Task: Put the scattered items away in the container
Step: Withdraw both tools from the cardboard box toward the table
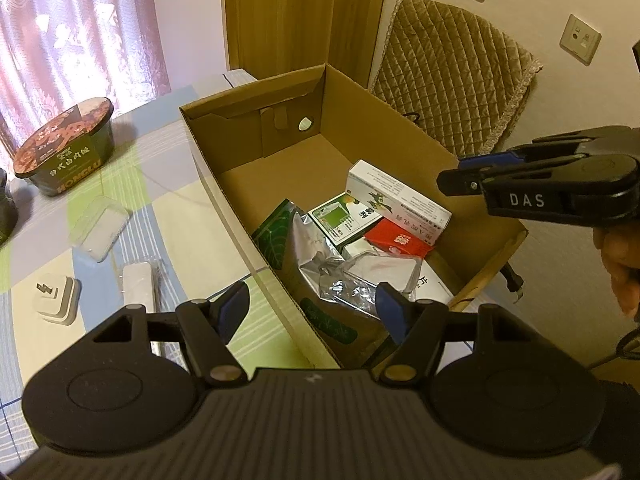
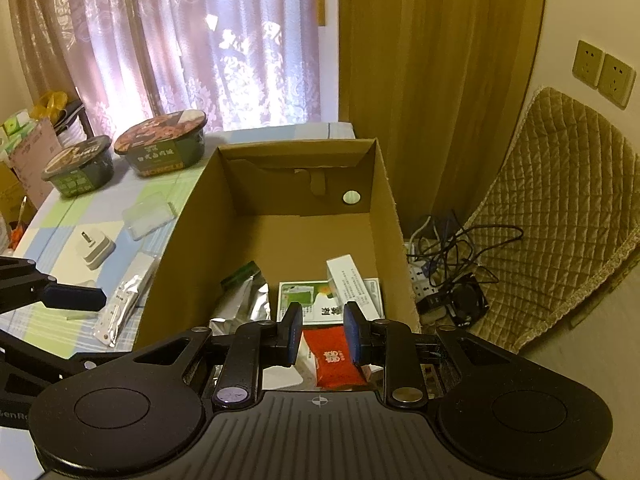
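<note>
While hovering over the cardboard box [image 2: 384, 216], right gripper [image 2: 322, 336] and left gripper [image 1: 312, 312] both gaping empty, white carton [image 1: 396, 196], red packet [image 2: 338, 356], foil pouch [image 1: 320, 264] lying inside.

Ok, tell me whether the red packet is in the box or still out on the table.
In. The red packet lies on the floor of the cardboard box, beside the white cartons, below the right gripper.
</note>
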A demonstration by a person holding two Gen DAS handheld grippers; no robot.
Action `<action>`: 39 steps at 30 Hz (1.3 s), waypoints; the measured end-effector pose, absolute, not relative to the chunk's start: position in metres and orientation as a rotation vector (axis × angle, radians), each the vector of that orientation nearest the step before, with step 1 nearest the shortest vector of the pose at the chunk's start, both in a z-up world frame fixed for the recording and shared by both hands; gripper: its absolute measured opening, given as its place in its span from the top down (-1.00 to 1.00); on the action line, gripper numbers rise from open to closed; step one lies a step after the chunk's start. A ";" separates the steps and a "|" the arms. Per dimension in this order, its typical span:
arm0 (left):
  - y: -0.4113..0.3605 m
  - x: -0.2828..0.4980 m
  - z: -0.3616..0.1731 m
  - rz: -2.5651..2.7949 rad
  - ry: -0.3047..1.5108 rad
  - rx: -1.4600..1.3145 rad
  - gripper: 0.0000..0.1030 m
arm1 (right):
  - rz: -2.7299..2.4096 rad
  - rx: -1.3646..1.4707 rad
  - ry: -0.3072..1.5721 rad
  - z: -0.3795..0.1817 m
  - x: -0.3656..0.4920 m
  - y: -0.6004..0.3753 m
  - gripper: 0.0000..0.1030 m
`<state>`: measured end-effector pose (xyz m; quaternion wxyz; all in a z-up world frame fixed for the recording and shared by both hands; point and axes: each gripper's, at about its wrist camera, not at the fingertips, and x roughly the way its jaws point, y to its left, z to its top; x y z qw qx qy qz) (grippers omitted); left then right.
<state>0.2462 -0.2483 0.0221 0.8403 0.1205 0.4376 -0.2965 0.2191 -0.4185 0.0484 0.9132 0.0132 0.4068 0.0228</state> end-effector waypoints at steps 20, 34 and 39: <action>-0.186 0.211 0.043 -0.570 0.910 0.215 -0.49 | 0.086 -0.030 0.854 0.071 0.189 -0.368 0.43; -0.036 0.156 0.029 -0.324 0.956 0.122 -0.74 | 0.143 0.000 0.819 0.079 0.158 -0.318 -0.90; 0.004 0.142 0.028 -0.255 0.961 0.090 -0.80 | 0.190 -0.005 0.833 0.079 0.148 -0.291 -0.91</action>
